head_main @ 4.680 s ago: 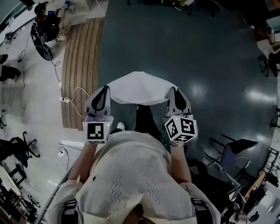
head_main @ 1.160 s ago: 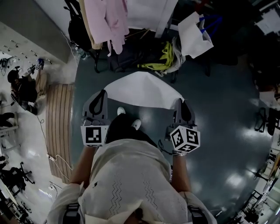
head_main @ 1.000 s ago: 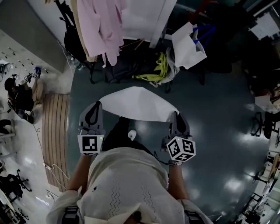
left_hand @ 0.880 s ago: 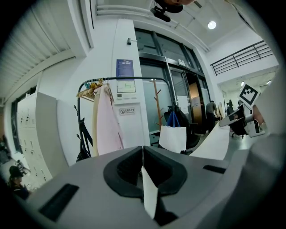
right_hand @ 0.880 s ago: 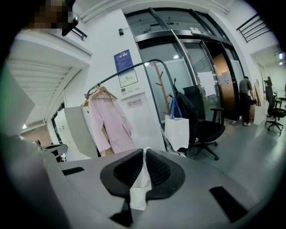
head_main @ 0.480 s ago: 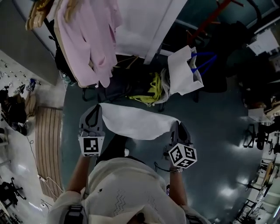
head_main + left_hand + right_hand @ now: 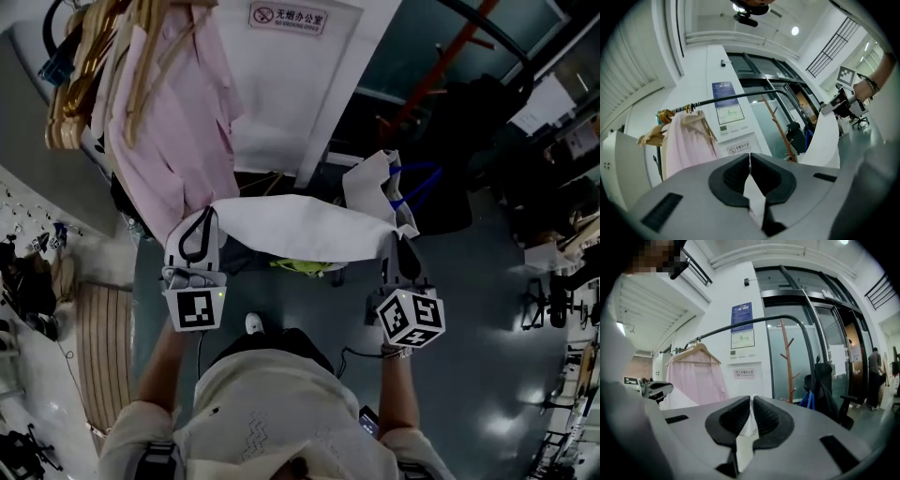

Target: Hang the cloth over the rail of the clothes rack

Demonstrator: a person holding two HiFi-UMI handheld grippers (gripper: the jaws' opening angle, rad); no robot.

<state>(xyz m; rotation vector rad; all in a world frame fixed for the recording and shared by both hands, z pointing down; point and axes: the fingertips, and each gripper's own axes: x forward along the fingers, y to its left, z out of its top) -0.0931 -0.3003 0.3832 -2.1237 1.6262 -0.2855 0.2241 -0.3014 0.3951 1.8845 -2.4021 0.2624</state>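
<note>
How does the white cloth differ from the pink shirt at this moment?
The white cloth is plain white; the pink shirt is pink. The cloth is stretched between the left hand-held gripper and right hand-held gripper, both shut on its edge; the shirt hangs on a wooden hanger from the rail. Both are light fabric.

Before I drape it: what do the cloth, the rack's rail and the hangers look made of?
Cloth: thin white fabric, matte, soft folds.
Rail: probably dark painted metal tube, smoothly curved.
Hangers: apparently wood, golden-brown, slightly glossy.
</note>
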